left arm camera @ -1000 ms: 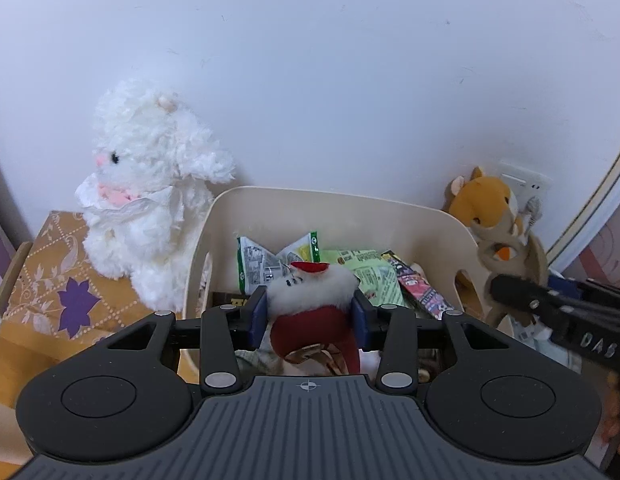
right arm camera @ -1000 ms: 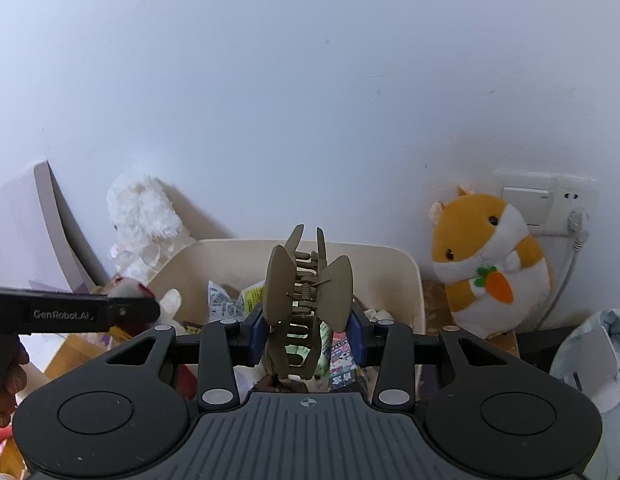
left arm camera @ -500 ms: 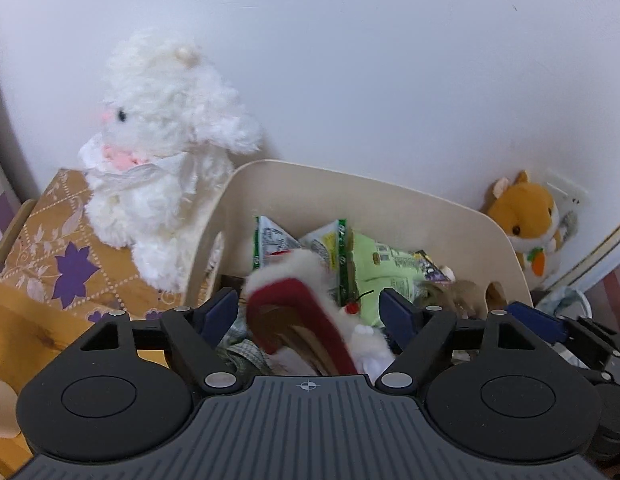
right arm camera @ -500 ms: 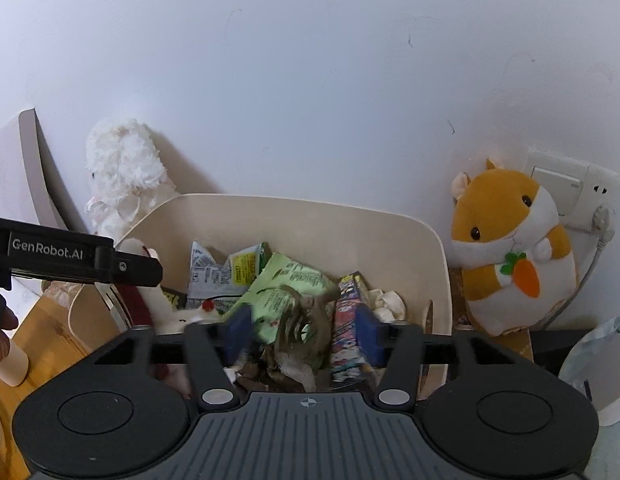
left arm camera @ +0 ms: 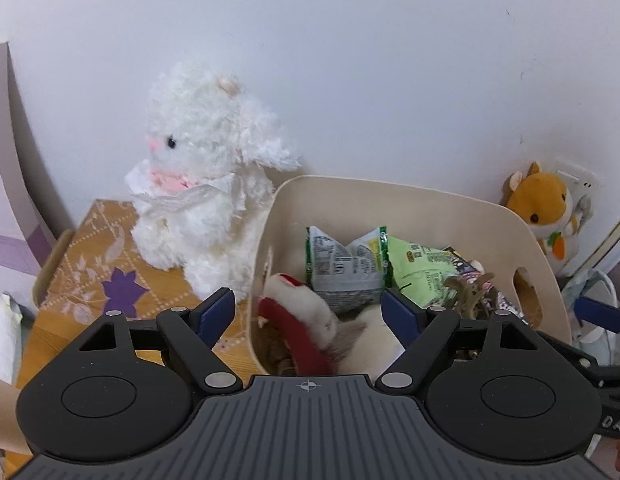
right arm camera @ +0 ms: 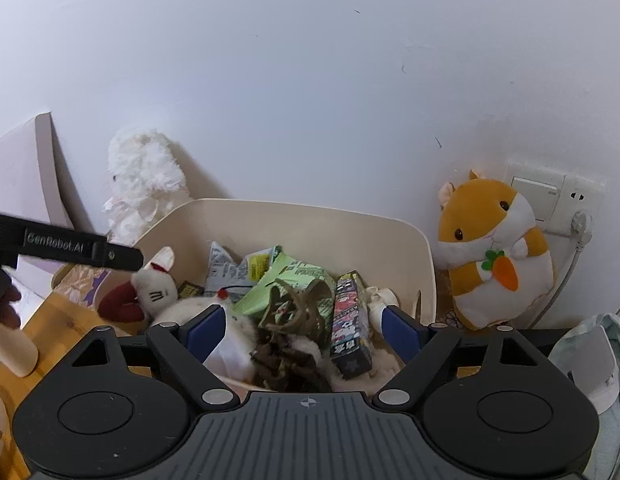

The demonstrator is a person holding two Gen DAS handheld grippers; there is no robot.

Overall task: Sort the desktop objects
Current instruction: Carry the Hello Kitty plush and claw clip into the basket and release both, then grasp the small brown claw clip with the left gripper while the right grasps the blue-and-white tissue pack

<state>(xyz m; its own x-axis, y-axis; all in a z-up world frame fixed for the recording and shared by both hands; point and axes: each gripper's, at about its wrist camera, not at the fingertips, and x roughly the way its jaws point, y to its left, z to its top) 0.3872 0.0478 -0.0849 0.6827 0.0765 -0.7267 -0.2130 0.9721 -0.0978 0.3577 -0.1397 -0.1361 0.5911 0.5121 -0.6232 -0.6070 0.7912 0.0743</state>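
Note:
A cream bin (left arm camera: 410, 200) (right arm camera: 293, 216) stands against the wall, holding snack packets (left arm camera: 346, 264) (right arm camera: 293, 280). My left gripper (left arm camera: 307, 310) is open and empty above the bin's near left side; the red and white plush (left arm camera: 305, 332) (right arm camera: 149, 292) lies inside below it. My right gripper (right arm camera: 301, 326) is open and empty over the bin; the olive hair claw clip (right arm camera: 297, 308) (left arm camera: 468, 292) rests on the pile between its fingers' line of sight.
A white fluffy plush (left arm camera: 205, 184) (right arm camera: 141, 184) sits left of the bin on an orange patterned box (left arm camera: 97, 276). An orange hamster plush (right arm camera: 494, 244) (left arm camera: 550, 208) stands right of the bin by a wall socket (right arm camera: 558, 196). A board (right arm camera: 21, 176) leans at far left.
Both grippers opened over the bin. The red and white plush dropped from the left gripper and the hair claw clip dropped from the right; both now lie in the bin.

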